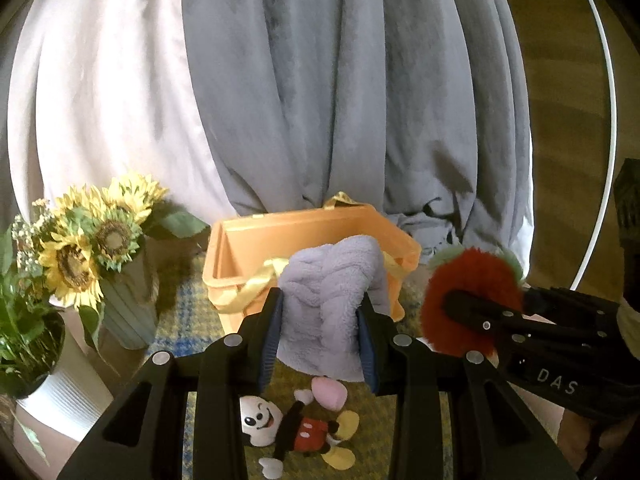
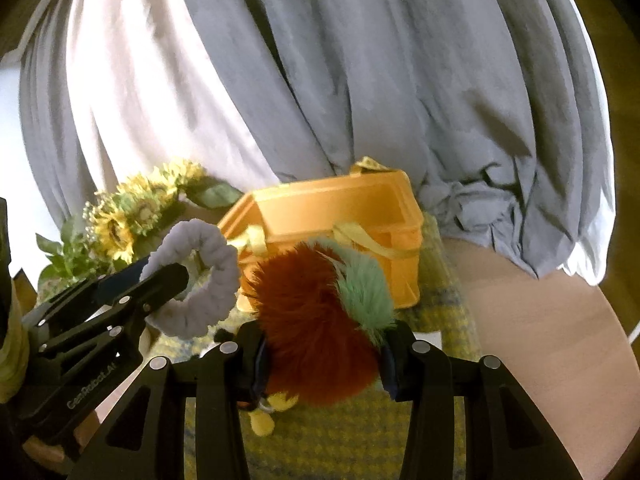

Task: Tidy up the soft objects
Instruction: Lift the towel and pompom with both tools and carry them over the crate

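Lavender plush ring (image 1: 332, 304) is clamped between the left gripper (image 1: 322, 340) fingers, held up in the air in front of the orange bin (image 1: 256, 240); the right wrist view shows it as a fuzzy loop. Red furry plush (image 2: 312, 320) with green tuft is pinched in the right gripper (image 2: 324, 364), fingers closed on it, also lifted, just beside the lavender one. Both items are short of the bin opening, not over it.

Orange bin sits open on the yellow checked mat (image 1: 188, 328), yellow ribbon handles (image 1: 252, 288) draped over the rim. What shows of its inside looks empty; the bottom is partly hidden.

Mouse plush (image 1: 296, 428) lies flat on the mat below the left gripper, untouched, with a pink soft piece (image 1: 330, 392) right by it.

Progress judged: early. Two soft items are in hand, none seen inside the bin. Left to do: carry both over the rim, release, then fetch the mouse plush and pink piece.

Around: sunflowers in a ribbed vase (image 1: 100, 240) left of the bin, a potted green plant (image 1: 24, 336) nearer, grey curtain (image 1: 340, 100) behind, bare tabletop (image 2: 540, 320) at right.
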